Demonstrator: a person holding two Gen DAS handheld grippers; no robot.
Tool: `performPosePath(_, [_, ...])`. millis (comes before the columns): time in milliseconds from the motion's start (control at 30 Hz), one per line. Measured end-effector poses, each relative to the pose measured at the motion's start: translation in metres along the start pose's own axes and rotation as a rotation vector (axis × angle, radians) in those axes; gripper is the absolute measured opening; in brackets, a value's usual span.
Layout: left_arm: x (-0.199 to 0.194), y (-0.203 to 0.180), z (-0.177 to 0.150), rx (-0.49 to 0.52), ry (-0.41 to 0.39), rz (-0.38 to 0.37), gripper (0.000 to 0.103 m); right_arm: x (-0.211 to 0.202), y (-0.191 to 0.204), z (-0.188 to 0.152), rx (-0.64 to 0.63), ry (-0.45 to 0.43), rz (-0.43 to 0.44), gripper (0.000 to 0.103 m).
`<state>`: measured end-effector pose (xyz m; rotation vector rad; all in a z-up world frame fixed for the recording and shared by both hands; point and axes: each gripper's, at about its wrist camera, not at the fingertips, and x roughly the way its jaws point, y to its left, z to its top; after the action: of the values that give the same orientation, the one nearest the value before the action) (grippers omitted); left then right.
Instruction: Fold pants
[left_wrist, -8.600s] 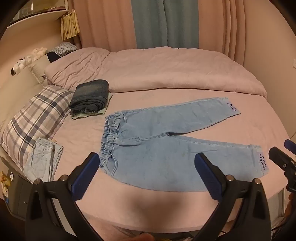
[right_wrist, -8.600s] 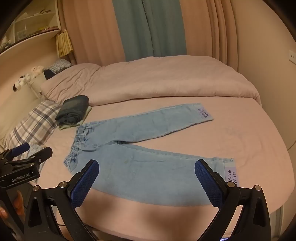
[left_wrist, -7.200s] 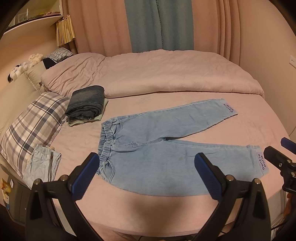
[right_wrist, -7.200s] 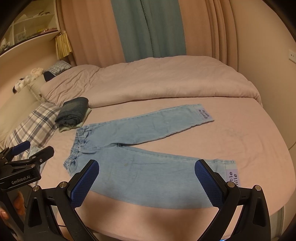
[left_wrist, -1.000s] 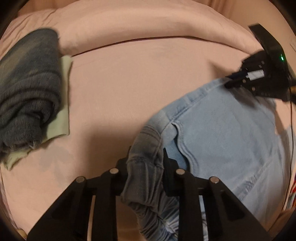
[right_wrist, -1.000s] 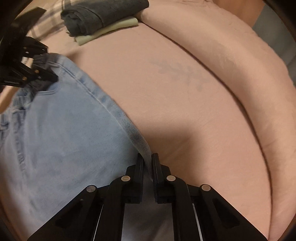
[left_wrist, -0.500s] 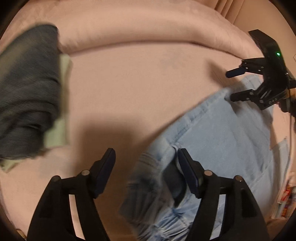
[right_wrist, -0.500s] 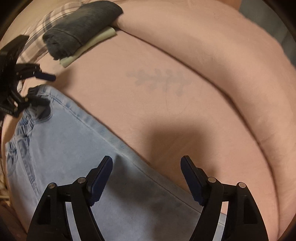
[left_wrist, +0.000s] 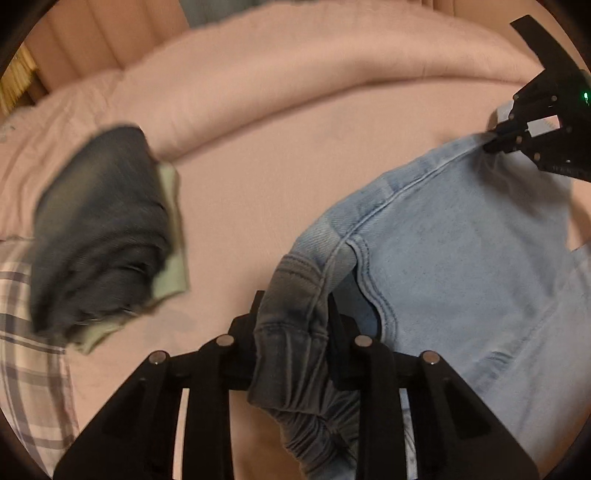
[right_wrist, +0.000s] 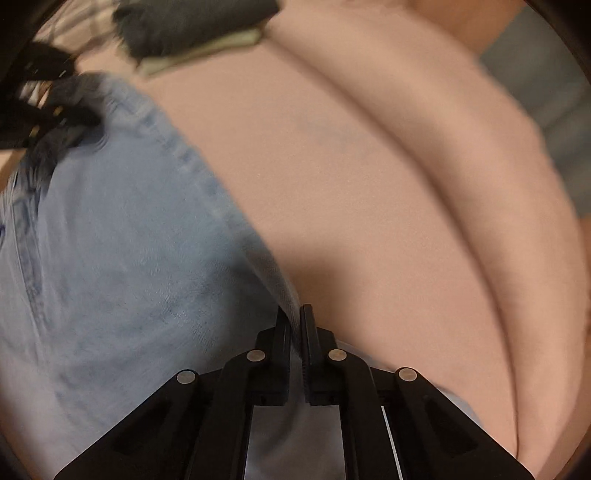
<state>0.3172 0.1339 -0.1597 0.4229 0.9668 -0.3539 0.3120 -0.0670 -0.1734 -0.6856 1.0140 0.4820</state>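
Here I have both tongs clamped on the pants (left_wrist: 461, 258), which lie spread on the pink bed sheet (left_wrist: 258, 177). My left gripper (left_wrist: 291, 321) has its jaws pressed in on a thick bunch of the gathered waistband (left_wrist: 295, 332); the denim fills the gap and spills out below the jaws toward the camera. From that pinch the pants stretch away to the right, with the top seam running up toward my right gripper (left_wrist: 495, 144), seen at the far upper right of the left view, biting the same edge of the fabric.

In the right wrist view, the right gripper (right_wrist: 295, 325) is nearly fully closed, with only a thin fold of the pants' edge (right_wrist: 288, 295) between the pads. The pale denim (right_wrist: 122, 240) fans out to the left of that grip, and the left gripper (right_wrist: 48, 110) shows blurred at its far end.

Left of the pants sits a folded dark garment (left_wrist: 99, 229) on a pale green one (left_wrist: 173, 258), apart from the denim. Beyond the pants lies the rolled pink duvet (left_wrist: 295, 74).
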Motion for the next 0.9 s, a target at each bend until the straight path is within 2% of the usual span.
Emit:
performPosePath(100, [-0.054,-0.001,-0.016,0.000,-0.105,0.003,0.028,-0.071,0.003,-0.018,0.037,-0.136,-0.085,0.006])
performPosePath(200, [-0.096,-0.018,-0.039,0.055,-0.195,0.038,0.028,-0.149,0.025,-0.050,0.027,-0.252,-0.135,0.006])
performPosePath(300, [-0.122,-0.045,-0.070,0.144,-0.247,0.098,0.028,-0.186,0.076,-0.070,-0.020,-0.296,-0.175,0.006])
performPosePath(367, [-0.125,-0.047,-0.090,0.214,-0.262,0.152,0.027,-0.198,0.120,-0.087,-0.072,-0.298,-0.204,0.006])
performPosePath(433, [-0.130,-0.053,-0.115,0.255,-0.264,0.160,0.027,-0.210,0.154,-0.110,-0.124,-0.302,-0.192,0.006])
performPosePath(500, [-0.134,-0.066,-0.142,0.313,-0.250,0.159,0.027,-0.209,0.168,-0.128,-0.094,-0.284,-0.146,0.006])
performPosePath(567, [-0.132,-0.081,-0.168,0.410,-0.238,0.205,0.028,-0.202,0.186,-0.149,-0.082,-0.251,-0.075,0.006])
performPosePath(667, [-0.111,-0.096,-0.203,0.521,-0.171,0.224,0.029,-0.175,0.225,-0.176,-0.172,-0.192,-0.074,0.006])
performPosePath(733, [-0.098,-0.107,-0.221,0.582,-0.138,0.258,0.029,-0.148,0.240,-0.187,-0.172,-0.138,-0.050,0.006])
performPosePath(767, [-0.092,-0.111,-0.228,0.611,-0.129,0.277,0.029,-0.138,0.246,-0.190,-0.180,-0.127,-0.055,0.006])
performPosePath(833, [-0.078,-0.119,-0.238,0.684,-0.163,0.363,0.029,-0.122,0.257,-0.193,-0.216,-0.099,-0.091,0.006])
performPosePath(900, [-0.073,-0.117,-0.237,0.694,-0.177,0.382,0.029,-0.118,0.265,-0.191,-0.268,-0.100,-0.145,0.006])
